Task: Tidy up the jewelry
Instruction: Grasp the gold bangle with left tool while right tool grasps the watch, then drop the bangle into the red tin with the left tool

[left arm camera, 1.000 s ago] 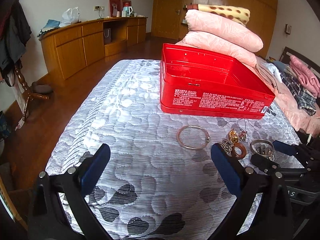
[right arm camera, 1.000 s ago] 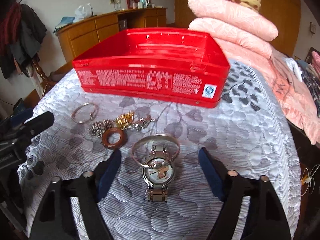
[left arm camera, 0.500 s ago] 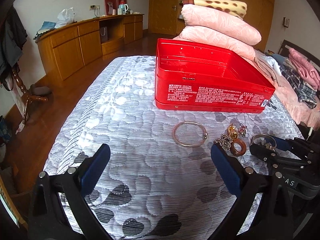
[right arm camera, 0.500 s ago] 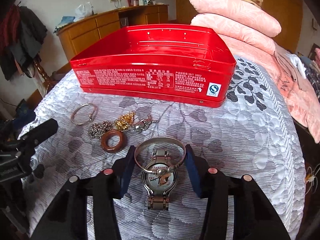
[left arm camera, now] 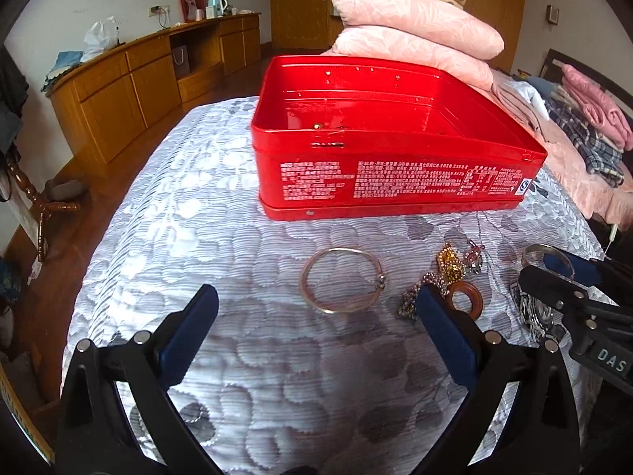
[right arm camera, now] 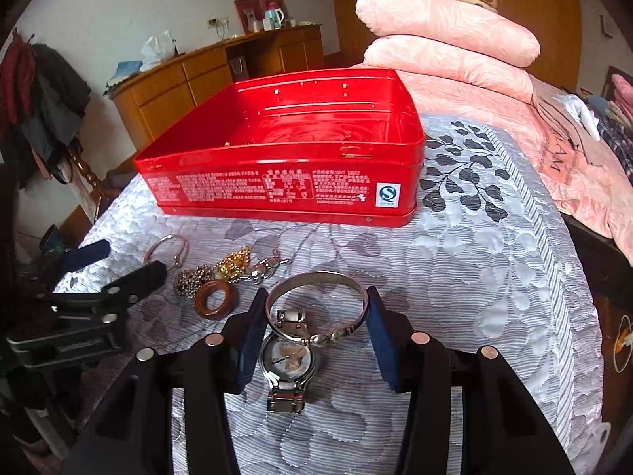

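- The right hand-held gripper is clamped on a wide silver bangle – its blue pads press the ring from left and right after closing in on it within the last moment.
- The bangle tilts up at its far edge, and its near edge with the clasp lies over a silver wristwatch that rests face up on the bed.
- The left hand-held gripper stands wide, nothing between its blue pads; it hovers low over the quilted grey bedcover.
- Just beyond its fingertips lies a thin silver bracelet, flat on the cover and apart from both pads.
- To the right of the bracelet sits a small heap of chains: a gold chain, a dull beaded chain and a small silvery charm.
- A brown ring lies at the near edge of that heap, just beside the left hand-held gripper's right finger.
- A red tin box, open at the top, stands on the far side of the jewelry – white print covers its near wall. A few small pieces lie on its floor, too small to tell.
- Behind the box, pink pillows are stacked, with a spotted blanket on top.
- At far left a wooden sideboard lines the wall.
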The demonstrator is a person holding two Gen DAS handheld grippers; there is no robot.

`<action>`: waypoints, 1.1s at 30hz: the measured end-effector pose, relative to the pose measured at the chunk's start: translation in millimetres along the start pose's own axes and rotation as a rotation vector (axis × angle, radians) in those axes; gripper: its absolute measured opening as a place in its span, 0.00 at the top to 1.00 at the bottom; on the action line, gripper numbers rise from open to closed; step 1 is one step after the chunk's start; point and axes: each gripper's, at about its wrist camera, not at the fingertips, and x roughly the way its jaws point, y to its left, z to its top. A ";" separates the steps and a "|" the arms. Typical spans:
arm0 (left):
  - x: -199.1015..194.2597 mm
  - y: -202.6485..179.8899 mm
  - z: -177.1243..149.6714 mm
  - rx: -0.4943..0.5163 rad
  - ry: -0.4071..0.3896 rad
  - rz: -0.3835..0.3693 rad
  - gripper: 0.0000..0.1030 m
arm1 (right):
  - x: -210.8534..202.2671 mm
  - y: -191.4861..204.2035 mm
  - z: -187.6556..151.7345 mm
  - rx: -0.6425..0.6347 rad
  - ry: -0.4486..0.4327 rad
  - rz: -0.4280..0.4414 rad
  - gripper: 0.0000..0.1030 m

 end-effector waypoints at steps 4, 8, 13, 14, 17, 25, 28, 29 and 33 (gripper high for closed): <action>9.9 -1.7 3.3 -0.007 0.033 -0.001 0.08 | -0.1 -2.3 -0.3 0.009 -0.007 0.016 0.53; 15.1 2.8 5.3 -0.044 0.052 -0.021 0.27 | 1.3 -2.4 -0.8 0.016 -0.009 0.026 0.53; 14.2 -1.1 5.3 -0.023 0.044 -0.009 0.53 | 2.3 -1.4 -2.6 0.013 -0.006 0.037 0.53; 13.2 -2.0 5.2 -0.020 0.040 -0.011 0.53 | 2.6 -1.5 -2.8 0.014 -0.006 0.039 0.53; 12.0 -1.0 5.9 -0.028 0.035 -0.021 0.53 | 2.7 -2.3 -3.3 0.020 -0.010 0.042 0.53; -5.5 4.4 0.8 -0.047 -0.027 -0.047 0.53 | -2.7 2.3 0.0 0.000 -0.034 0.037 0.53; -12.0 4.4 3.7 -0.045 -0.055 -0.050 0.53 | -9.8 4.6 6.3 -0.008 -0.056 0.040 0.53; -15.2 4.4 5.9 -0.045 -0.063 -0.054 0.53 | -11.9 5.5 8.6 -0.010 -0.062 0.040 0.53; -27.4 6.2 17.4 -0.052 -0.098 -0.068 0.53 | -24.2 5.2 23.3 -0.013 -0.097 0.045 0.53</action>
